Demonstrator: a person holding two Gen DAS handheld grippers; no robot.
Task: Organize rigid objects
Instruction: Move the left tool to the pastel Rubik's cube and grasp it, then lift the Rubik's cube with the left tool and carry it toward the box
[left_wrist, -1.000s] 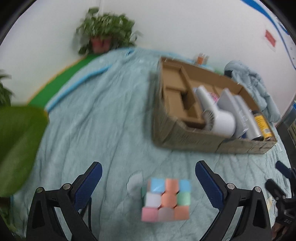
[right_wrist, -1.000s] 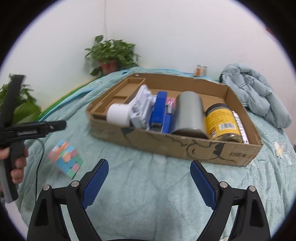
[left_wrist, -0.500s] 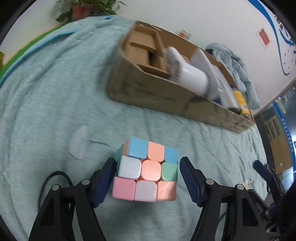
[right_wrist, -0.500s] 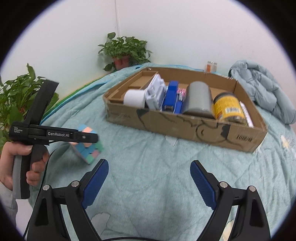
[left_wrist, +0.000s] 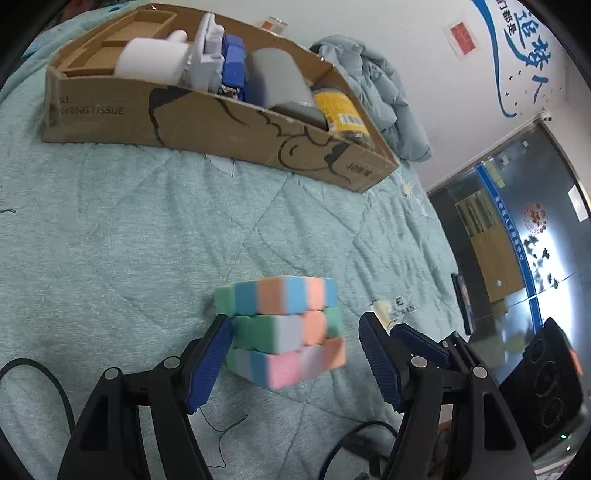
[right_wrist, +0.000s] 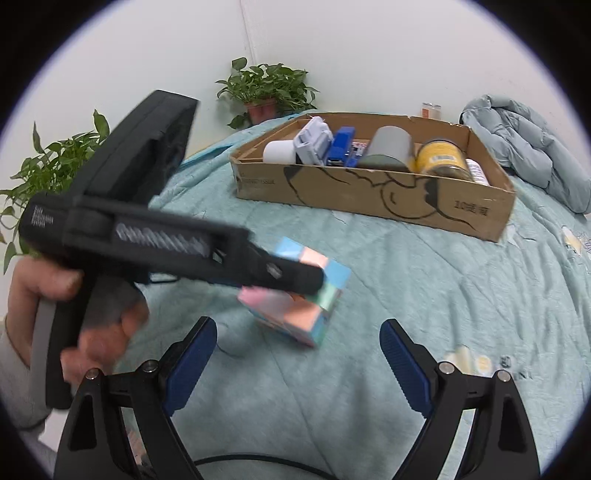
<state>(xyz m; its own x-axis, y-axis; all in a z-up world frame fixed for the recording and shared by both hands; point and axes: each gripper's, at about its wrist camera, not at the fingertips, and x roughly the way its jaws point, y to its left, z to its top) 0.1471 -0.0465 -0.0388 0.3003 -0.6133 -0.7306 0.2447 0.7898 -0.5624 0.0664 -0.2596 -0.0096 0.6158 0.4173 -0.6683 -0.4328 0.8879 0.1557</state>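
Left wrist view: your left gripper has its blue fingers around a pastel puzzle cube; the left pad touches the cube, the right pad stands just off its face, so whether it is clamped cannot be told. The cube is tilted and blurred above the teal quilt. Beyond it sits a cardboard box holding a white roll, a grey cylinder and a yellow-labelled jar.

Right wrist view: your right gripper is spread wide, holding nothing, near the quilt. The left gripper reaches in from the left with the cube at its tip.
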